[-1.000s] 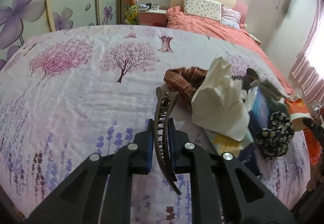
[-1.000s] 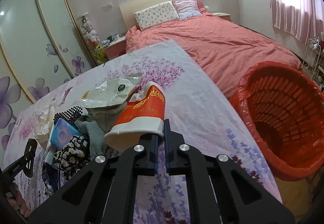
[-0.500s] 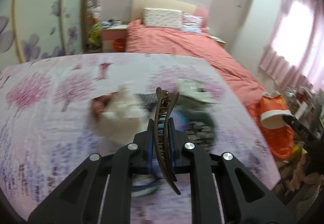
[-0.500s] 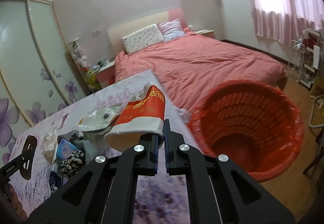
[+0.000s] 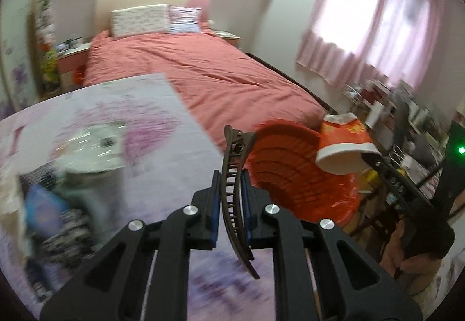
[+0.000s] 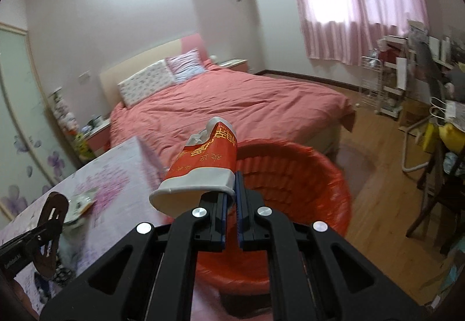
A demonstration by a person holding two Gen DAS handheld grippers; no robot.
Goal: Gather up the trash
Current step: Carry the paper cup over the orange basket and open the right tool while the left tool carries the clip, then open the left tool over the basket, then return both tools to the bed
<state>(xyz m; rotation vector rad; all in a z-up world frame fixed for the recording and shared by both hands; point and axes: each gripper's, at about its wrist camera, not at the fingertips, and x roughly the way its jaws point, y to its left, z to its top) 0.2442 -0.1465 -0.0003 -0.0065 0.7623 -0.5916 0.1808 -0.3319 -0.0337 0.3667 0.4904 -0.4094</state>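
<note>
Paper cup (image 6: pixel 200 172), pinched by the right tool (image 6: pixel 230 199), hangs over the red bin (image 6: pixel 319 175), undropped; left tool (image 5: pixel 231 199) grips a hair clip (image 5: pixel 234 190); clutter remains.

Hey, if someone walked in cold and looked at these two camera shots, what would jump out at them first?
Probably the orange trash basket beside the floral-covered table, with the right claw holding a crumpled red-and-white paper cup by its rim in front of it. Next, the left claw clamped on a brown hair clip, pointed toward the same basket. Behind both lies the big pink bed.
</note>
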